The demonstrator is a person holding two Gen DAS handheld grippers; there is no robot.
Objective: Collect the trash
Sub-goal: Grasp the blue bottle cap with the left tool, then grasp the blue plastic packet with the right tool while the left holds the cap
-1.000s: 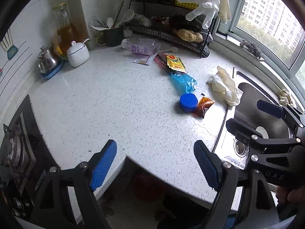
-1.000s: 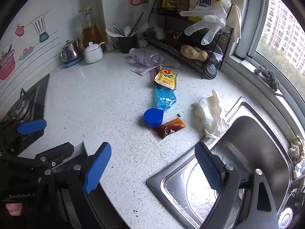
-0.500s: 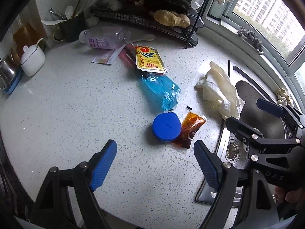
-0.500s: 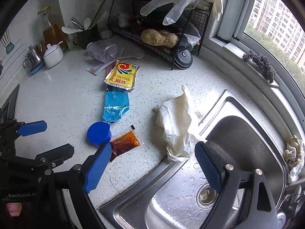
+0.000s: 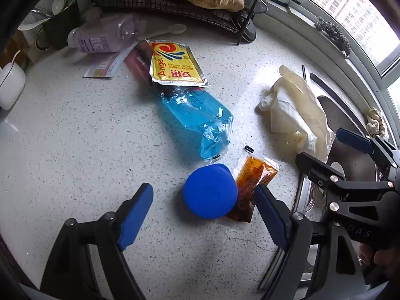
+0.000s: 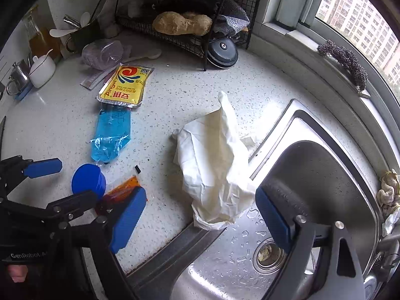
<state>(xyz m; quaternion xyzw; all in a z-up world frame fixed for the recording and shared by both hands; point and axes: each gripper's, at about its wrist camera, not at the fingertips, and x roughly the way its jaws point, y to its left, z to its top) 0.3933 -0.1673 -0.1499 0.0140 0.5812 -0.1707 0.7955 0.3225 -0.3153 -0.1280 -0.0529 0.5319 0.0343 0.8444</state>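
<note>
Trash lies on the speckled counter: a round blue lid point(image 5: 210, 195), a brown sauce packet point(image 5: 251, 187) touching it, a crumpled blue plastic bag point(image 5: 197, 120), a yellow "Angel" packet point(image 5: 175, 65) and a crumpled white glove or wrapper point(image 6: 212, 170). My left gripper point(image 5: 203, 212) hangs open just above the blue lid, which shows between its blue pads. My right gripper point(image 6: 200, 215) is open over the near end of the white wad, at the sink's edge. Each gripper also shows in the other's view: the right gripper point(image 5: 332, 151) and the left gripper point(image 6: 60, 182).
The steel sink point(image 6: 312, 175) with its drain lies at the right. A black wire rack point(image 6: 187, 25) stands at the back, with a tipped plastic bottle point(image 5: 105, 40), a paper strip point(image 5: 110, 65), a mug of utensils point(image 6: 82, 35) and a white pot point(image 6: 42, 68) nearby.
Both grippers have moved forward over the counter and lower, tilting down. The lid now sits between the left fingers, and the white wad between the right ones. Both openings look unchanged.
</note>
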